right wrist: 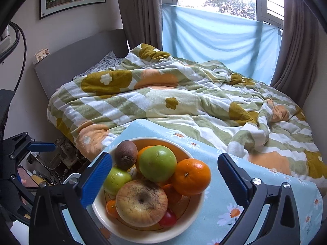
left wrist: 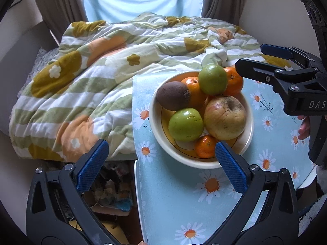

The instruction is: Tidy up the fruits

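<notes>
8 or so fruits fill the cream bowl (left wrist: pixel 250 120), which sits on the daisy-print blue worktop (left wrist: pixel 175 208) close to its far left corner, beside the bed. The big russet apple (left wrist: pixel 224 117) lies with its stem dimple turned up and slightly toward the right wrist camera. The kiwi (left wrist: pixel 173 96) rests on the bowl's far left rim, its long axis running roughly across the bowl and its dry tip facing the middle. 2 green apples (left wrist: pixel 186 124) show, 1 low near the left rim and 1 (left wrist: pixel 213 79) perched on top of the pile. An orange (left wrist: pixel 234 82) leans at the far right with its navel facing the right wrist camera; another orange (left wrist: pixel 194 90) is mostly hidden behind the kiwi and the top green apple. A small mandarin (left wrist: pixel 205 146) sits at the near rim, partly cut off by a blue pad. A small red fruit (right wrist: pixel 168 218) peeks from under the russet apple in the right wrist view; what kind it is cannot be made out.

Both grippers are spread wide and pinch nothing. The left gripper (left wrist: pixel 161 168) hovers over the worktop's left edge, near the bowl. The right gripper (right wrist: pixel 164 178) hangs with the bowl framed between its pads, touching no fruit. A flowered duvet (left wrist: pixel 92 77) covers the bed beyond the worktop.
</notes>
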Available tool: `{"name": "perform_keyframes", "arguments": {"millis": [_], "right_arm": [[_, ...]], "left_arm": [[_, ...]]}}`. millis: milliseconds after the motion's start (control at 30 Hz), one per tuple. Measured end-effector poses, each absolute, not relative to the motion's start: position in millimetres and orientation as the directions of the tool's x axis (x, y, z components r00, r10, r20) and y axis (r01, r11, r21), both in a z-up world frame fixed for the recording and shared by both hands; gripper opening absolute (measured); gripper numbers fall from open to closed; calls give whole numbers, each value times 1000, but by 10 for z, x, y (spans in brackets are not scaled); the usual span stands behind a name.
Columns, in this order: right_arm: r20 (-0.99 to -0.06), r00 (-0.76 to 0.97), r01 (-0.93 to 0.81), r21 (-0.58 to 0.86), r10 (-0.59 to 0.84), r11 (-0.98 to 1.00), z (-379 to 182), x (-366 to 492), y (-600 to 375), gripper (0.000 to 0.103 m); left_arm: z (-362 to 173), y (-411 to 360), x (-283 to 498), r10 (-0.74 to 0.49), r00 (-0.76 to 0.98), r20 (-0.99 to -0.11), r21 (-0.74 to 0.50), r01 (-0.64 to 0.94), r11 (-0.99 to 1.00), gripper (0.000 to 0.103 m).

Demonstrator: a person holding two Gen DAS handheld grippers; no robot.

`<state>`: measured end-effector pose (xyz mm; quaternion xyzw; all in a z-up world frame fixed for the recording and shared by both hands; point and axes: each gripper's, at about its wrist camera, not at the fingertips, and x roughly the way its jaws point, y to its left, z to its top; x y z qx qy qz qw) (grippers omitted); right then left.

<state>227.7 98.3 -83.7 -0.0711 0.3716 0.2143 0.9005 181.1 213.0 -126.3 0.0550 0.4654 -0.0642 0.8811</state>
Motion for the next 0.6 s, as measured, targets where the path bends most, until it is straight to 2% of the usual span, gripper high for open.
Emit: {"name": "perform_keyframes", "arguments": {"millis": [333, 600], "right_arm": [[-697, 657, -351, 56, 288, 935, -101, 1617, 159, 103], [-701, 702, -190, -17, 124, 982, 271, 951, -594, 103]], "left_arm": [[-558, 1463, 1365, -52, 638, -768, 49, 139, 989, 103], [-109, 931, 891, -72, 692, -718, -27, 76, 997, 103]]}}
